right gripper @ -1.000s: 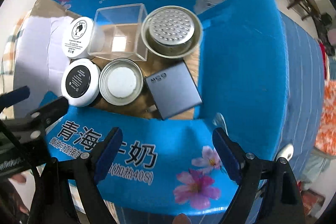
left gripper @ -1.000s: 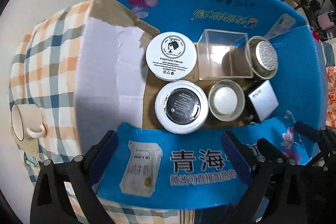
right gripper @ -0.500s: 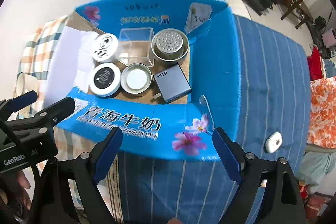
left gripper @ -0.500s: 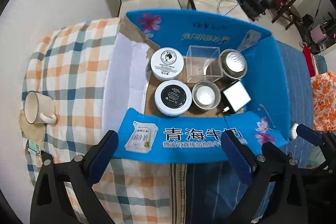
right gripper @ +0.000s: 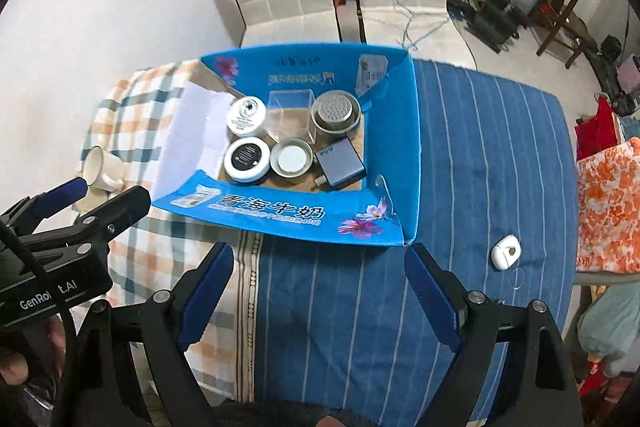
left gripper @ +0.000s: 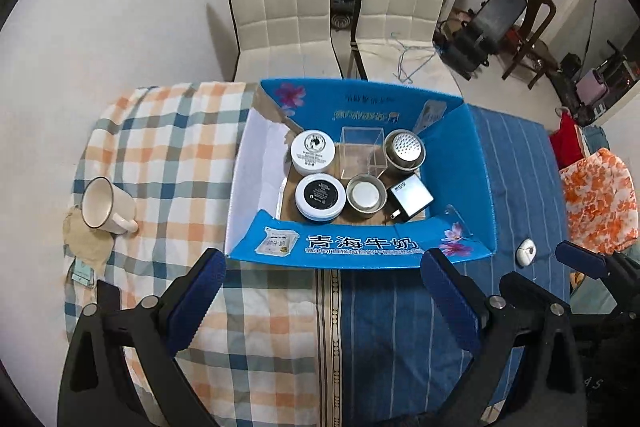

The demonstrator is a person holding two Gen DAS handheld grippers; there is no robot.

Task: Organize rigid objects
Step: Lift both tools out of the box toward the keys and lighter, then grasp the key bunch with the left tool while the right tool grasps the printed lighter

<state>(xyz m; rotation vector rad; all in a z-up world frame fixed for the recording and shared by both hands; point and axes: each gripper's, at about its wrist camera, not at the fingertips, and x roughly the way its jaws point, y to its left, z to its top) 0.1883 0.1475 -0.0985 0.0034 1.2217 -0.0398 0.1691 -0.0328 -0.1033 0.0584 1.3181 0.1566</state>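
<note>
Rigid objects sitting packed inside blue box [left gripper: 460, 163] on desk [left gripper: 380, 327]: two jars, tins, clear cube, charger. Both grippers [left gripper: 320, 291] [right gripper: 316, 291] hovering with jaws wide, empty. Looking nearly done; white case [right gripper: 506, 251] lying outside.

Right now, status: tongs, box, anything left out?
Left tongs and right tongs open, empty. Six items sit in the blue box. Outside it: mug, small white case.
</note>
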